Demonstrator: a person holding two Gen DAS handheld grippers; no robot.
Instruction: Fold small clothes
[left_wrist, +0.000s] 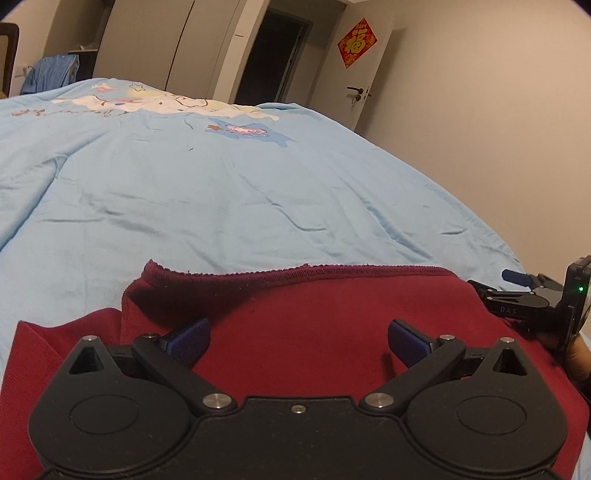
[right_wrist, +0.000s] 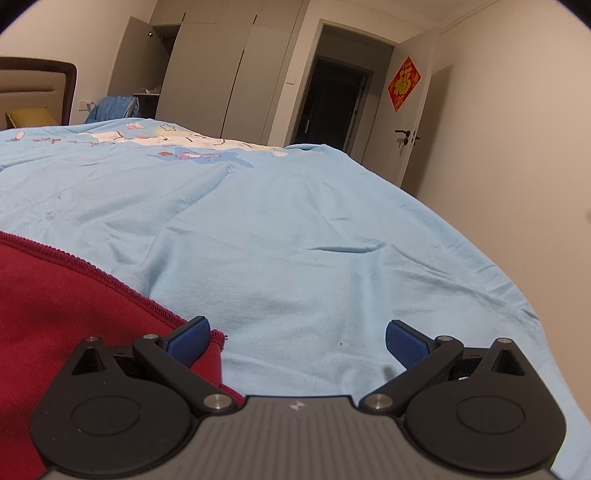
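Crosswise, red garment flat on bedspread; both tools wide, empty.

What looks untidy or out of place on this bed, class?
The dark red knitted garment lies unevenly on the light blue bedsheet: its far left part is doubled over into a raised flap, and the sheet itself is creased. Nothing looks damaged.

Grippers: two, the left gripper and the right gripper, each with two blue pads
Red garments: one, the red garment at the near edge
Bed covers: one light blue bed cover
Doors: one open white door, far right
Red door decorations: one red diamond decoration
Wardrobes: one wardrobe, far left
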